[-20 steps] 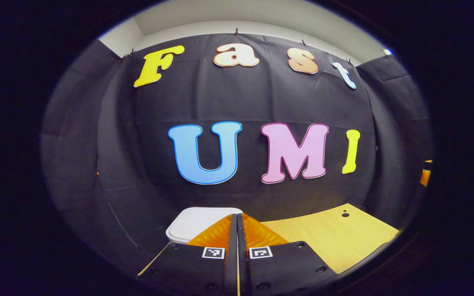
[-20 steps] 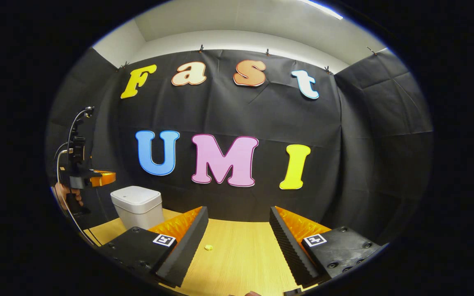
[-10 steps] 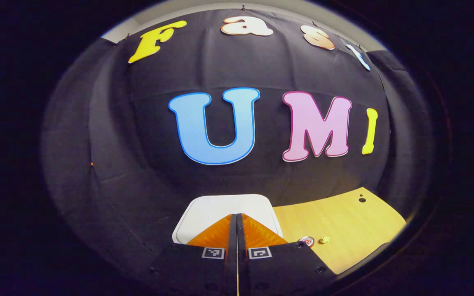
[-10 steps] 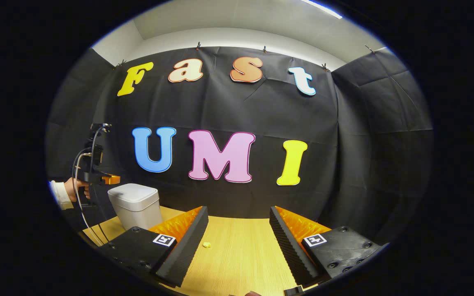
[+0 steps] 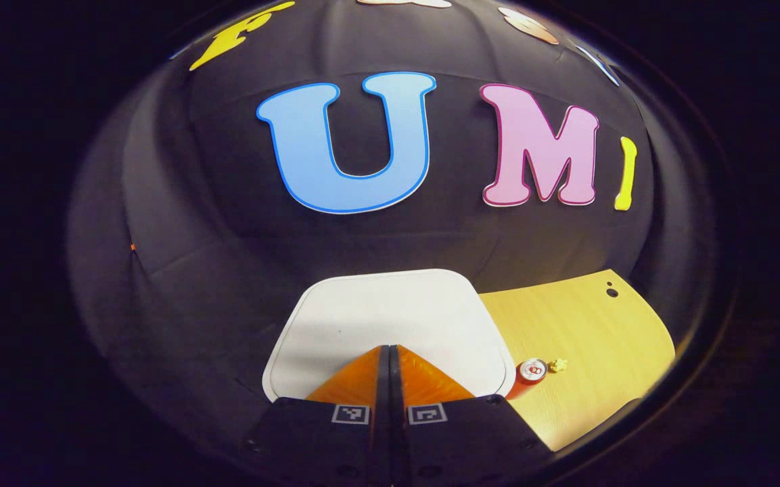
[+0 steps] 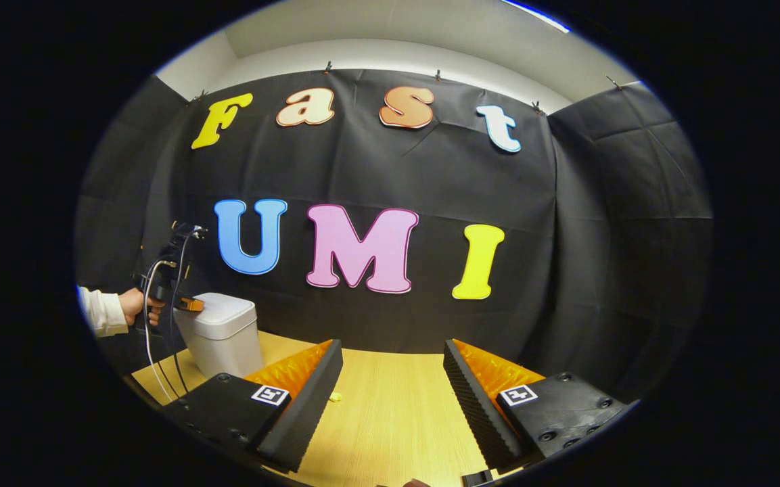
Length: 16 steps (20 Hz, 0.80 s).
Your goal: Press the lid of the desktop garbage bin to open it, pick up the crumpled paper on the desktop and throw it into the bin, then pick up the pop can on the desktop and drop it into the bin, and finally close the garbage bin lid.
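Observation:
The white desktop bin point(image 5: 390, 314) has its lid down and lies right under my left gripper point(image 5: 390, 348), which is shut with nothing between its fingers. In the right gripper view the left gripper point(image 6: 190, 304) has its tip at the near edge of the bin's point(image 6: 222, 338) lid; whether it touches, I cannot tell. A pop can point(image 5: 532, 370) stands on the table just right of the bin, and a small yellow crumpled paper point(image 5: 557, 365) lies beside it. My right gripper point(image 6: 392, 345) is open over the table, with the paper point(image 6: 335, 397) by its left finger.
The light wooden table point(image 6: 396, 419) reaches back to the black cloth wall. A person's hand point(image 6: 136, 306) in a white sleeve holds the left gripper, and cables hang from it. A small dark hole point(image 5: 611, 292) marks the table's far corner.
The left gripper has dropped and tipped down toward the bin lid, which now looks much bigger beneath it. The can and paper came into the left gripper view. The right gripper barely moved.

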{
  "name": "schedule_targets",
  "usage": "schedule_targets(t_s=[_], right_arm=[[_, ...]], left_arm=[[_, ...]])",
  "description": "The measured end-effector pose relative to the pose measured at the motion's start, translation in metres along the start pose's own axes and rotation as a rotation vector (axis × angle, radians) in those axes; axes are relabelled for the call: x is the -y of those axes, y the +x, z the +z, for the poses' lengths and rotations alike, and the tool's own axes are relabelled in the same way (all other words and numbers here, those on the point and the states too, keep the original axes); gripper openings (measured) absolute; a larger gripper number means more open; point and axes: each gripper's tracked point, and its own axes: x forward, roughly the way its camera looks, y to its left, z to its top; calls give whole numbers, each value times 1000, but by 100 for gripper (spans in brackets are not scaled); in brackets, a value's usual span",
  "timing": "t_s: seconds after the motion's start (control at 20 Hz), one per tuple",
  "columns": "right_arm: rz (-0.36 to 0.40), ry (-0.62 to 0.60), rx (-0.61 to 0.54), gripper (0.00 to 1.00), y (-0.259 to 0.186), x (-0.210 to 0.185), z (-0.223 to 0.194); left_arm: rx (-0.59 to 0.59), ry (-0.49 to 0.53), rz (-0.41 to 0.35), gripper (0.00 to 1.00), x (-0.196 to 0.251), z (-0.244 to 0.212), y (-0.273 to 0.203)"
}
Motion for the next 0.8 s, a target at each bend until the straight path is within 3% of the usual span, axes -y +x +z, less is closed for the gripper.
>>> schedule_targets(t_s=[0.2, 0.5, 0.8], right_arm=[[35, -9, -2, 96, 5, -12, -1], [60, -30, -18, 96, 6, -18, -2], [89, -30, -45, 96, 17, -29, -7]], left_arm=[[-9, -6, -3, 7, -2, -4, -1], [-21, 4, 50, 6, 0, 9, -8], [125, 21, 60, 8, -6, 50, -33]])
